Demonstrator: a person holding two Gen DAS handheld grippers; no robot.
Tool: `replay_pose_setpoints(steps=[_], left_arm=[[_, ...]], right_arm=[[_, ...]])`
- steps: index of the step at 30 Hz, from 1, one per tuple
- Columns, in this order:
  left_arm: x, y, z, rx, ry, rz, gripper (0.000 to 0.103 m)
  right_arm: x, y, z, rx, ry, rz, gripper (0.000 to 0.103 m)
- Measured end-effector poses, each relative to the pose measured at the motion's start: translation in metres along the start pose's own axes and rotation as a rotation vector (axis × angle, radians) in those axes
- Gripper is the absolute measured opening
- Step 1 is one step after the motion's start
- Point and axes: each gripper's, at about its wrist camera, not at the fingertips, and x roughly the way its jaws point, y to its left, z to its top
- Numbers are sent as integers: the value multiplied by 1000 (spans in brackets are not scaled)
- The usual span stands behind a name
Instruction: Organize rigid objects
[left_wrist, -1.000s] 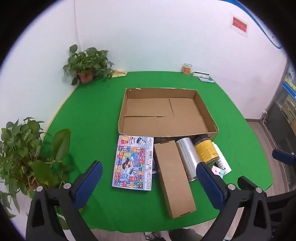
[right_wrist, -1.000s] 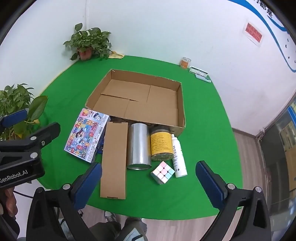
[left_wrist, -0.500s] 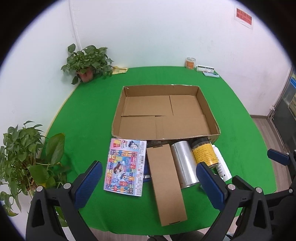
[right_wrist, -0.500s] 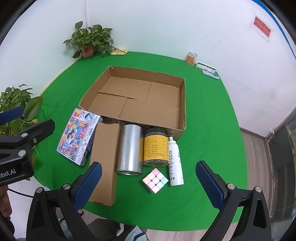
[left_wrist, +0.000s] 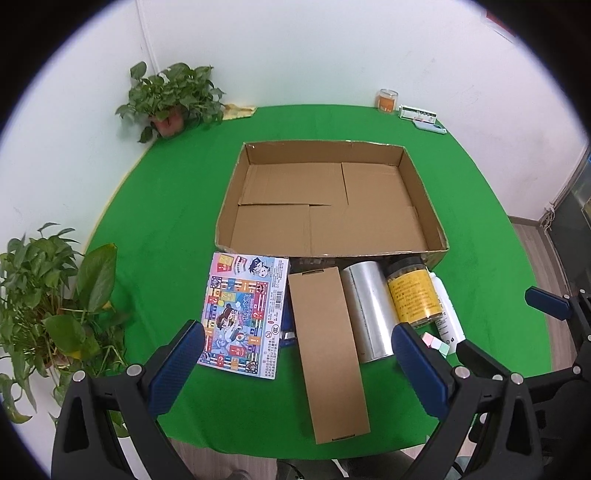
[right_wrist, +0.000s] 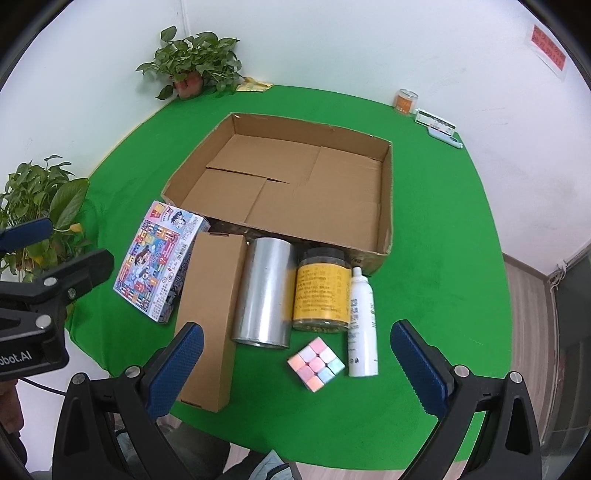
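Cube (right_wrist: 316, 364) between right gripper (right_wrist: 295, 373) fingers

Both grippers had black angular frames with silver screws and blue textured pads (right_wrist: 173, 369) on the fingers. The left gripper (left_wrist: 299, 373) matched the right gripper (right_wrist: 295, 369) in build. White lettering ending "obot.AI" marked the left one's black body in the right view.

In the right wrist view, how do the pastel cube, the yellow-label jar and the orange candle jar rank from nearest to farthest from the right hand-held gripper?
1. Pastel cube: just ahead of the right hand-held gripper, between its fingers.
2. Yellow-label jar: lying beyond the cube, against the cardboard tray.
3. Orange candle jar: at the table's far edge, by the wall.
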Motion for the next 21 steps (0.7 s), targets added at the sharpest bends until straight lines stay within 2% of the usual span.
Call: replay_pose_setpoints(steps=[7, 11, 16, 21], left_arm=[[30, 42, 13, -27, 65, -82, 101], [68, 76, 17, -38, 115, -142, 101], [126, 117, 15, -55, 206, -234, 101], [184, 137, 5, -83, 325, -349, 100]], right_arm=[[20, 18, 14, 27, 25, 76, 102], [39, 36, 23, 75, 39, 176, 102], [74, 89, 31, 4, 50, 222, 102], [131, 140, 23, 30, 159, 317, 102]])
